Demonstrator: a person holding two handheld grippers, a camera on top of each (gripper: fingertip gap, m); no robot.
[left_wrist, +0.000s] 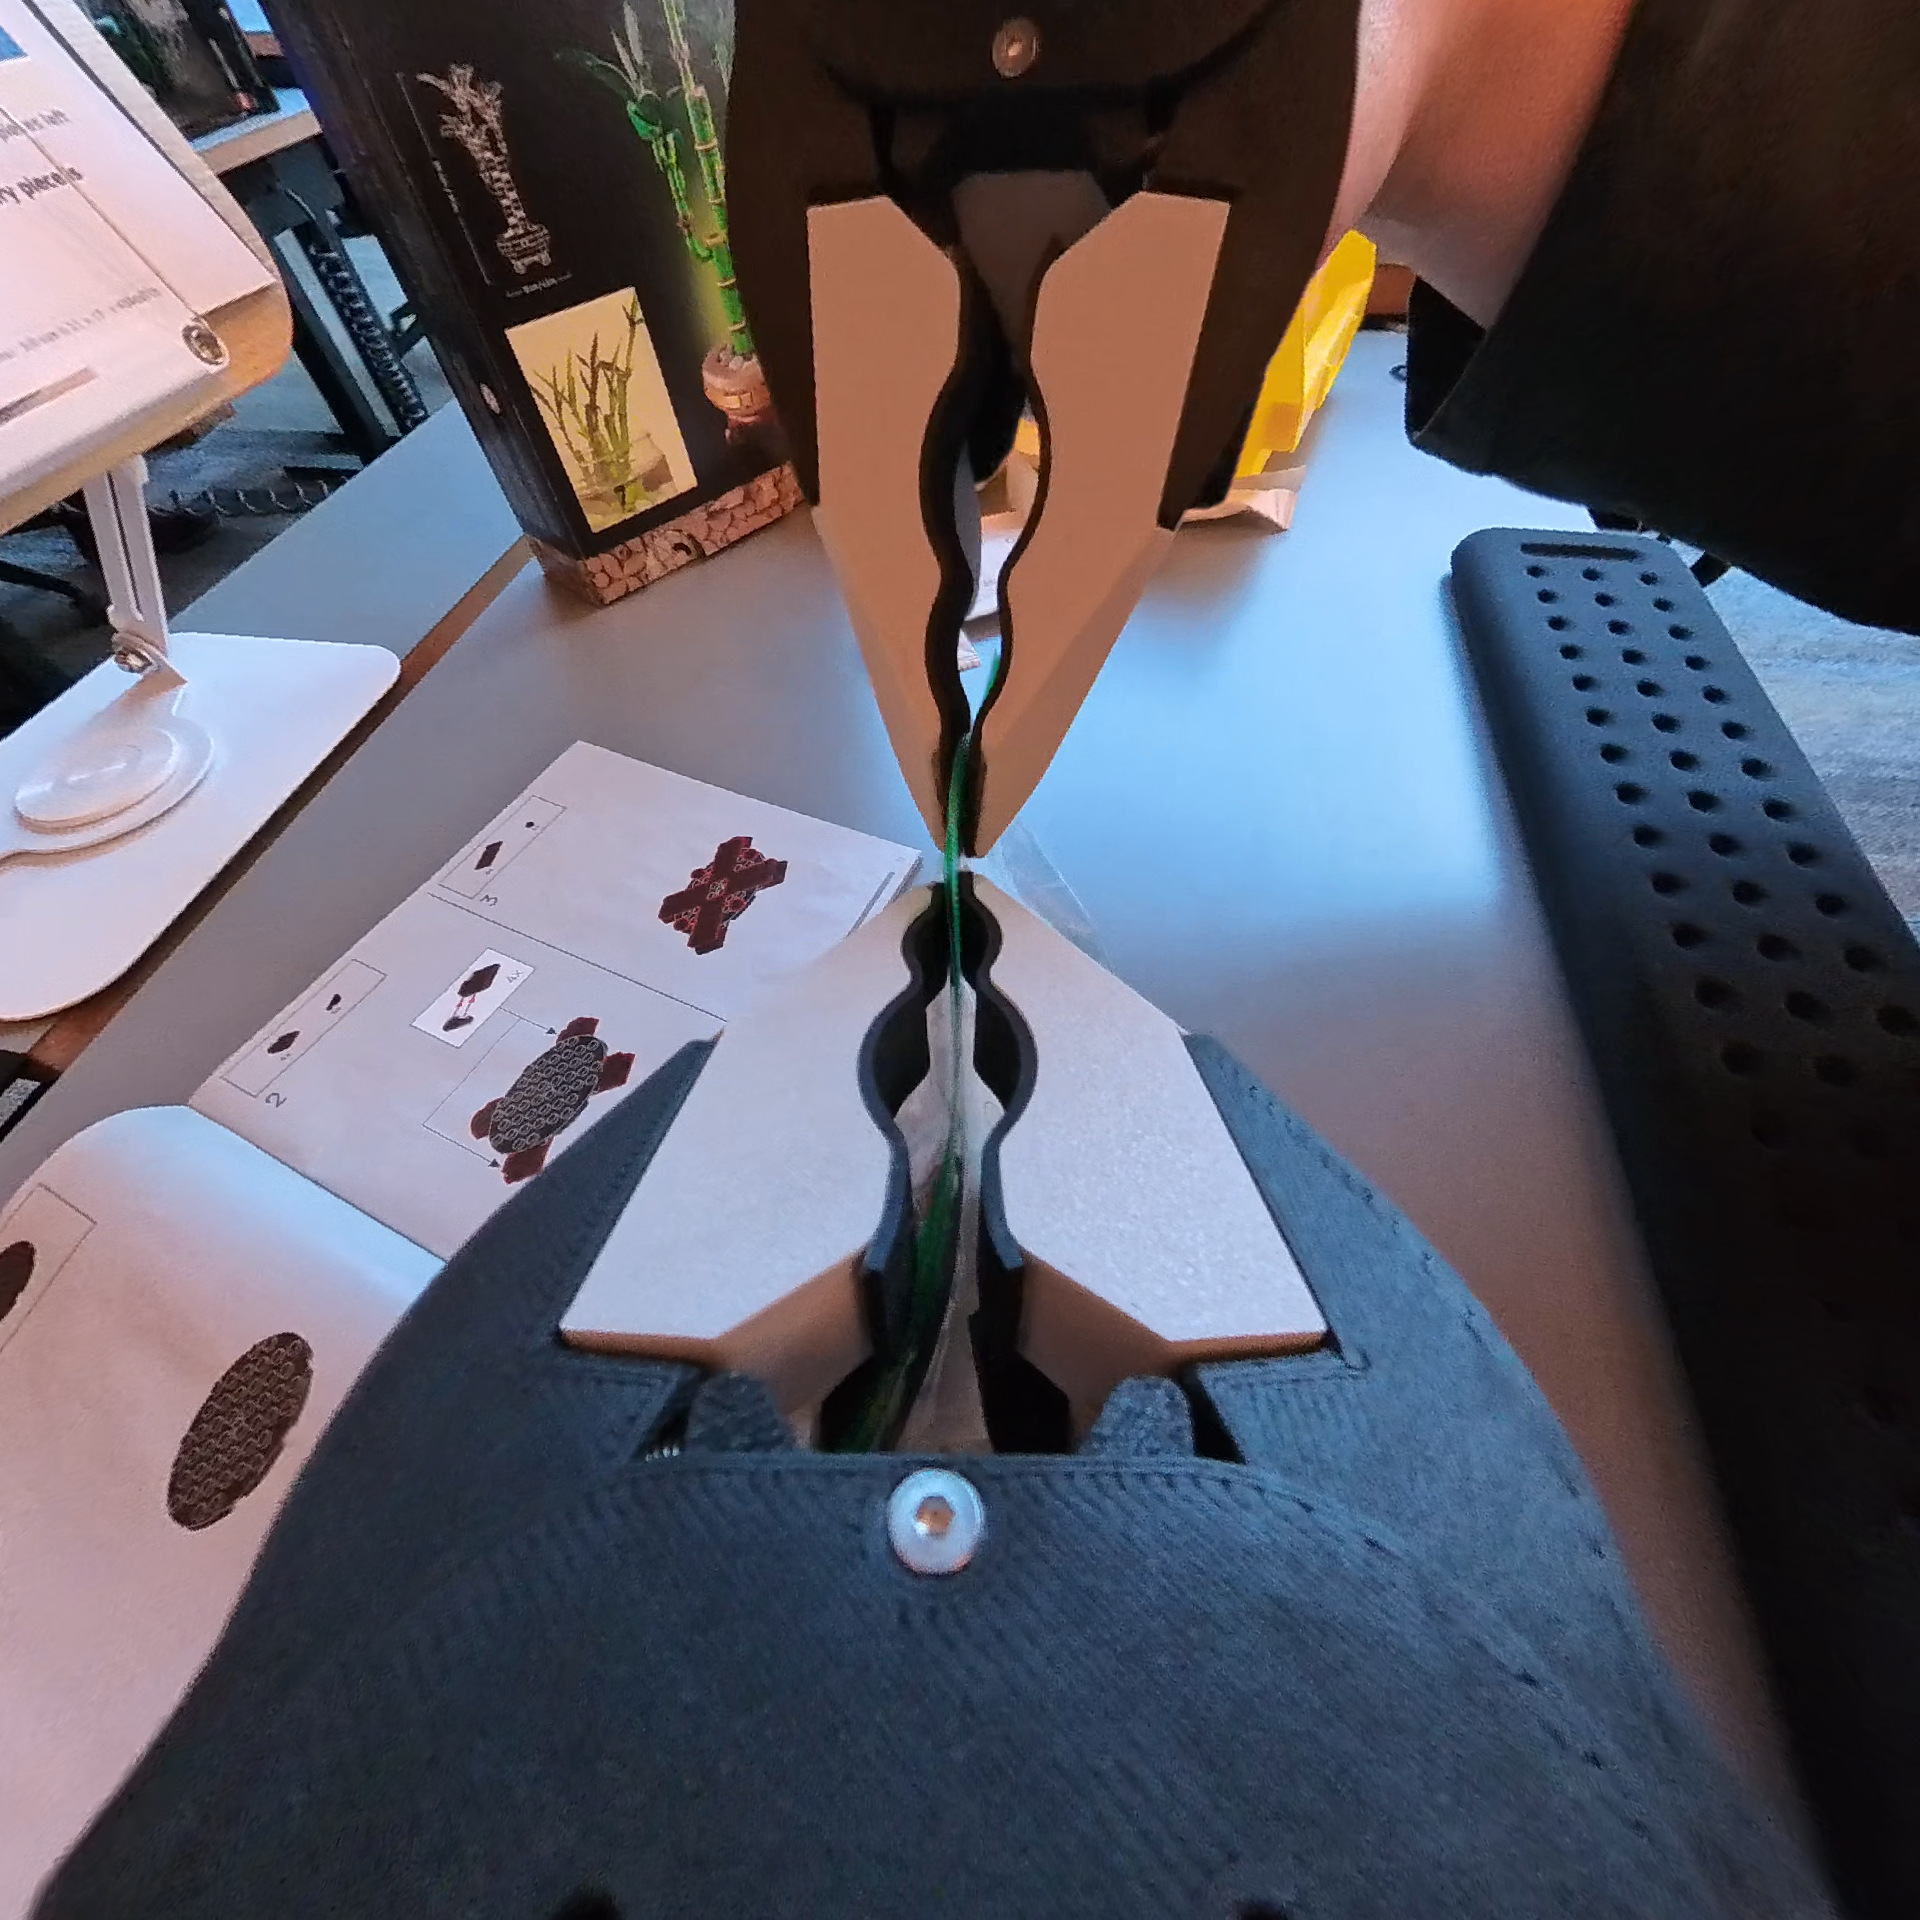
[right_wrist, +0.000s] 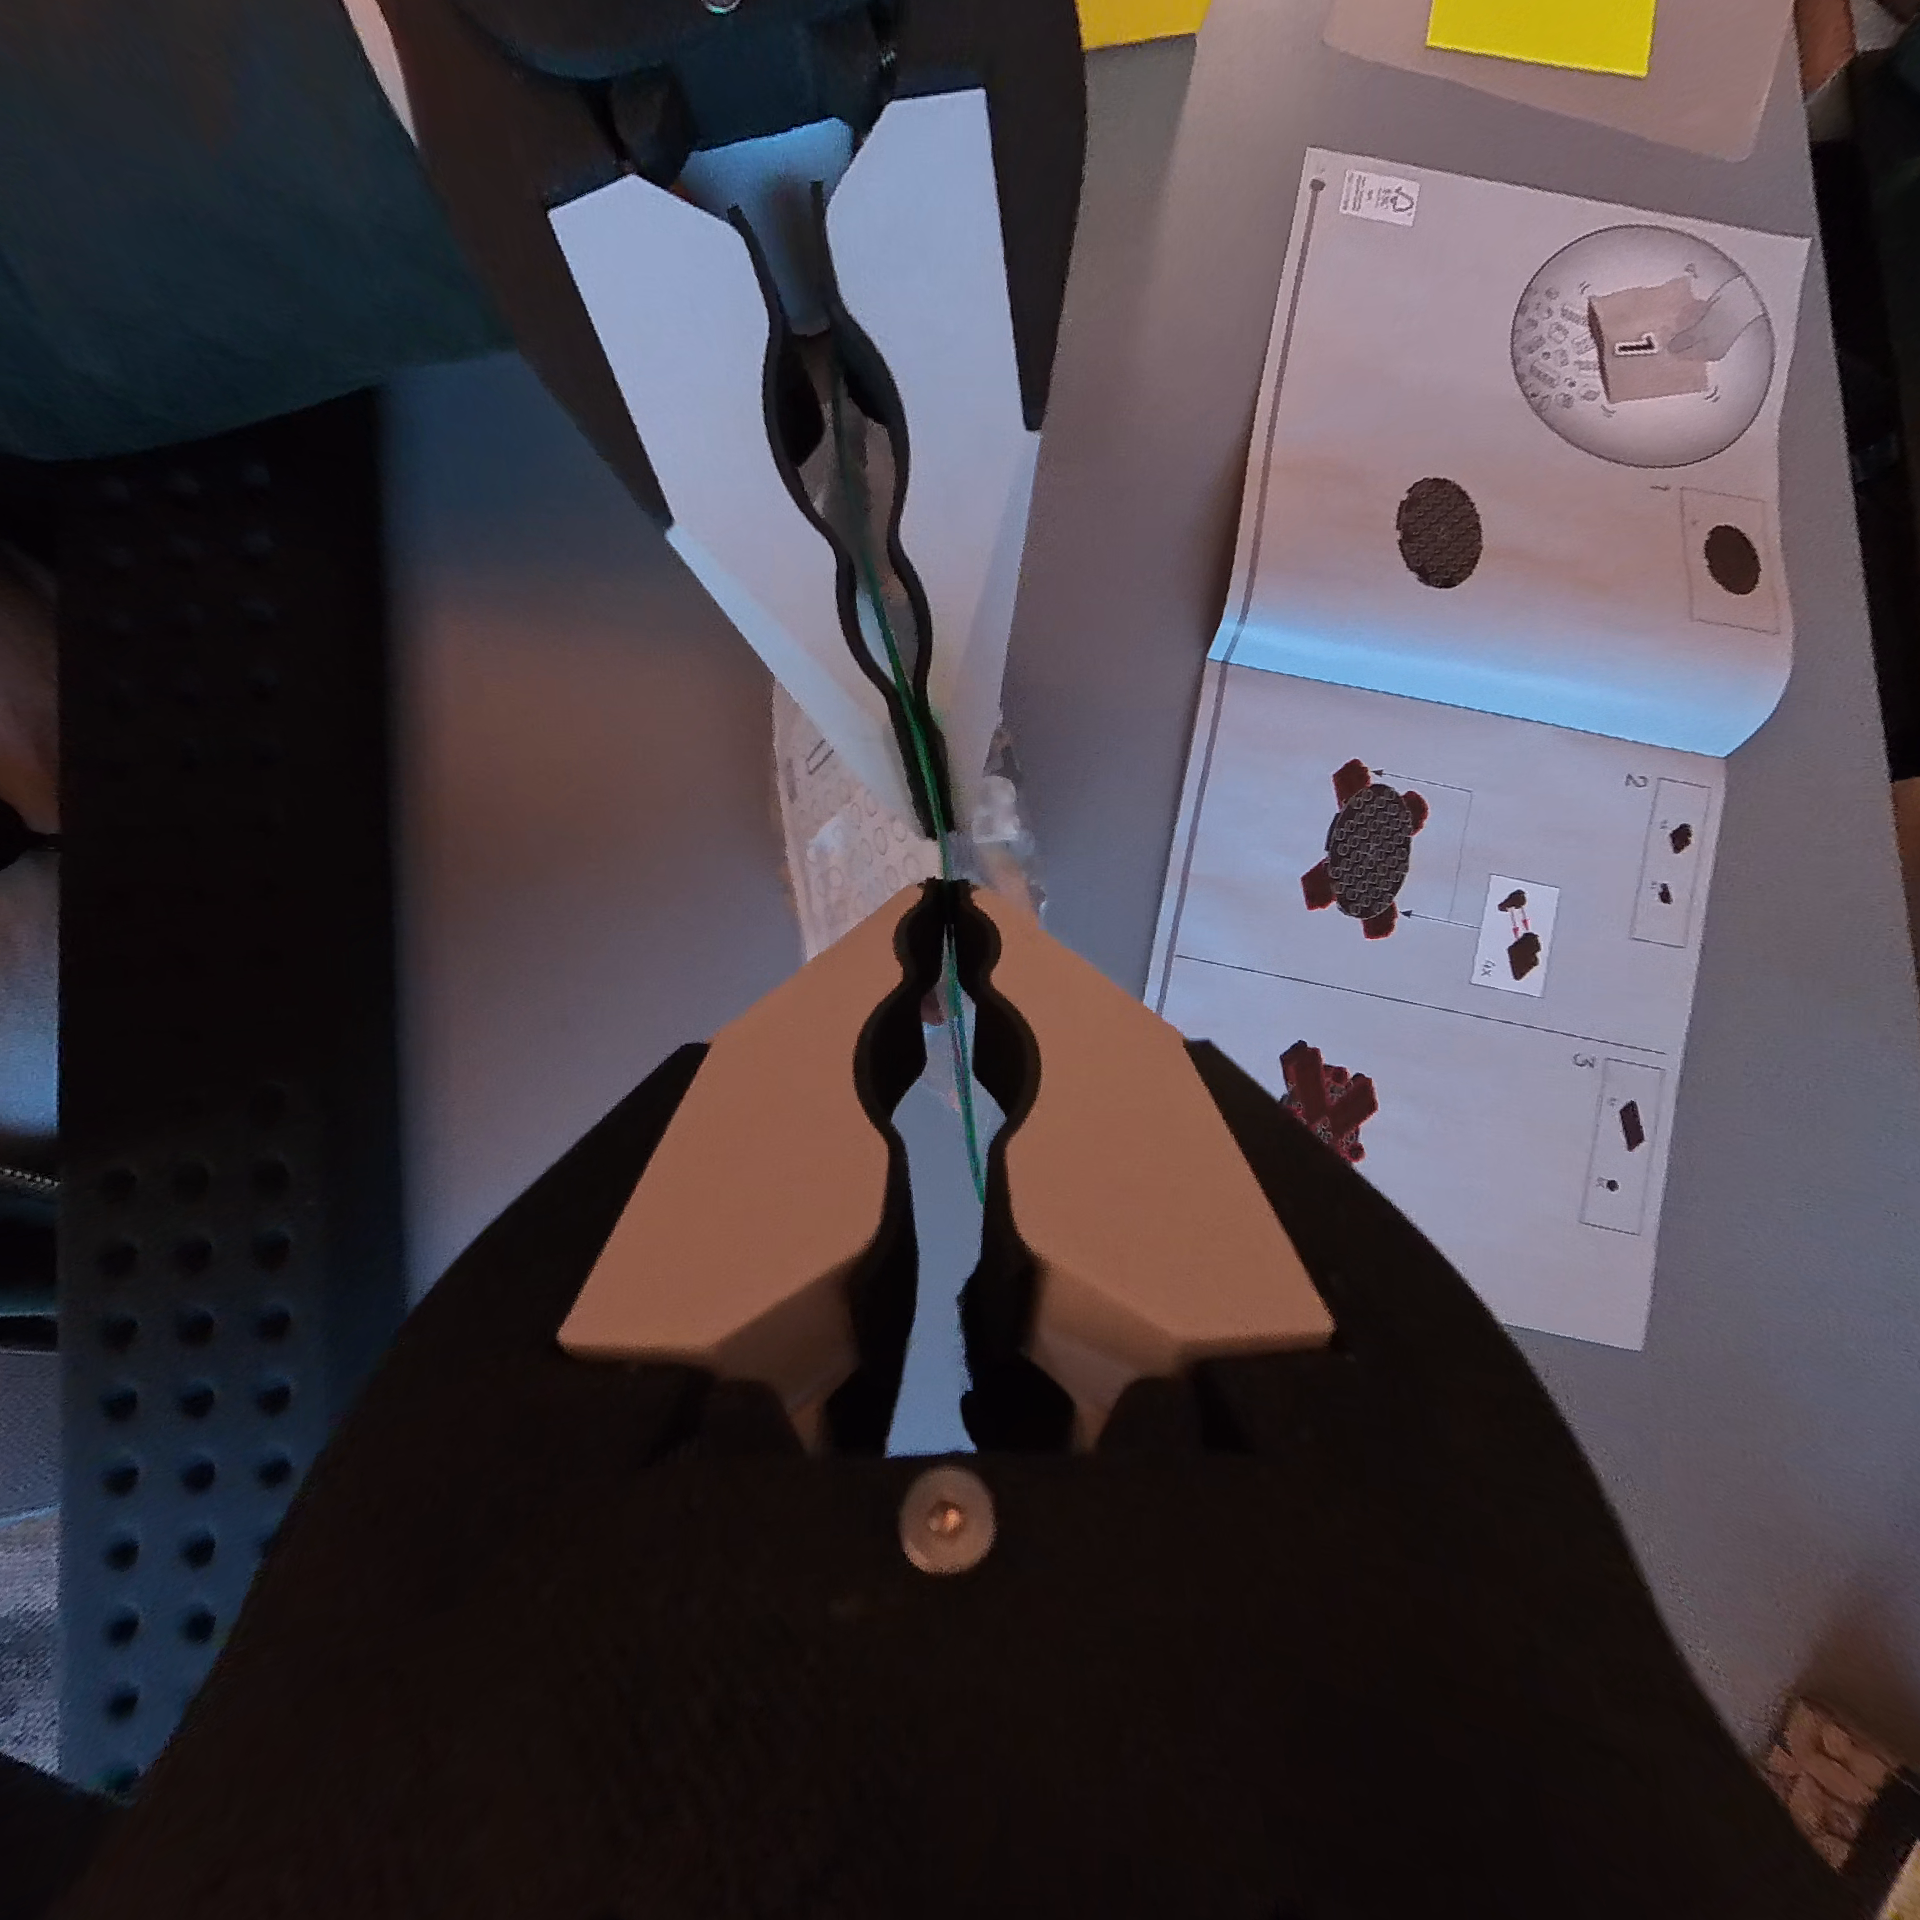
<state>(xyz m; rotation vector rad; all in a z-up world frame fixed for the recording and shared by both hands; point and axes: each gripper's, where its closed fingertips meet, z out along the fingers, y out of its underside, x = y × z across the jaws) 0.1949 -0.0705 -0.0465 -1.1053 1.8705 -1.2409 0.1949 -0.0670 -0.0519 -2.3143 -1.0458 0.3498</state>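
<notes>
My left gripper (left_wrist: 957, 883) and my right gripper (right_wrist: 943, 889) meet tip to tip above the grey table (left_wrist: 1268, 790). Both are shut on the same thin clear plastic bag (left_wrist: 948, 1081), seen edge-on with a green line along it. In the left wrist view the right gripper (left_wrist: 961, 840) comes down from the top. In the right wrist view the left gripper (right_wrist: 940, 826) comes in from the top. There the bag (right_wrist: 836, 862) shows as crinkled clear film with printed circles just below the tips. What the bag holds is hidden.
An open instruction booklet (left_wrist: 582, 987) lies on the table beside the grippers and also shows in the right wrist view (right_wrist: 1455, 831). A dark box with bamboo pictures (left_wrist: 582, 312) stands behind. A white stand (left_wrist: 156, 727) holds a sheet at left. A black perforated chair part (left_wrist: 1683, 831) is at right. My left and right fingertips are right by each other.
</notes>
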